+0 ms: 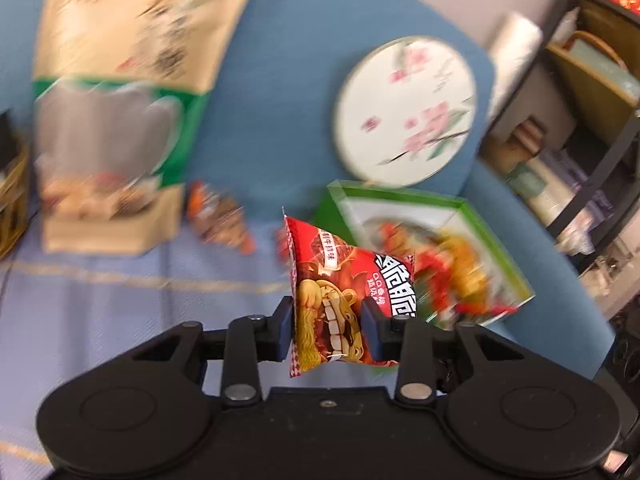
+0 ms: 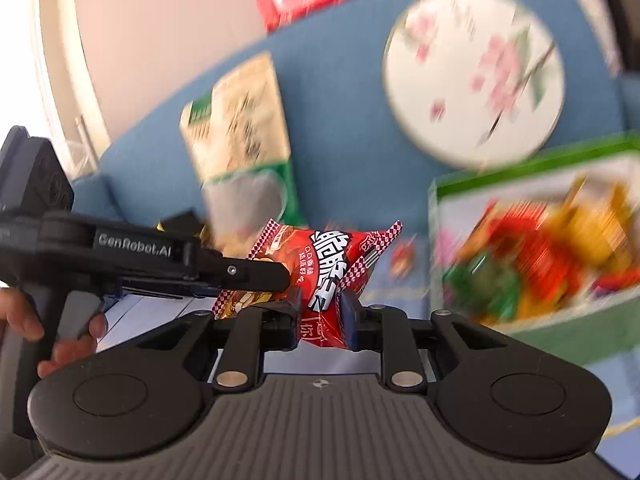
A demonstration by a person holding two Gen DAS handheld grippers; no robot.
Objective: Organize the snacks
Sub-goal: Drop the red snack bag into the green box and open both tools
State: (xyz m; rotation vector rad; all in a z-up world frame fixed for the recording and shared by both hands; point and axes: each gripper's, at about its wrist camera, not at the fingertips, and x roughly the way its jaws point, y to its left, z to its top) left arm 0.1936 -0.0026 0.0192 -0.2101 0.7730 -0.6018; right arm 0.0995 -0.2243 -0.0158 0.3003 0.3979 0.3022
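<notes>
Blue upholstery filled the background, with a paler striped cloth spread over its near part. Above that cloth hung a small red snack packet, clear of the surface and caught between both grippers at once. In the right wrist view its long axis ran roughly level, from the left gripper across to a checkered sealed end pointing up and to the right; its printed front faced the camera.

The right gripper had its jaws closed on the packet's lower edge, the foil pinched and creased between the blue pads. The left gripper gripped the other end, jaws pressing in on both sides of the puffed packet. In the right wrist view the left gripper came in from the left, nearly level, with a person's hand wrapped round its grip.

Behind lay a tall beige and green bag, a small orange packet just beside it, a round floral tin, and a green-rimmed box near the packet. Everything beyond the packet was blurred.
</notes>
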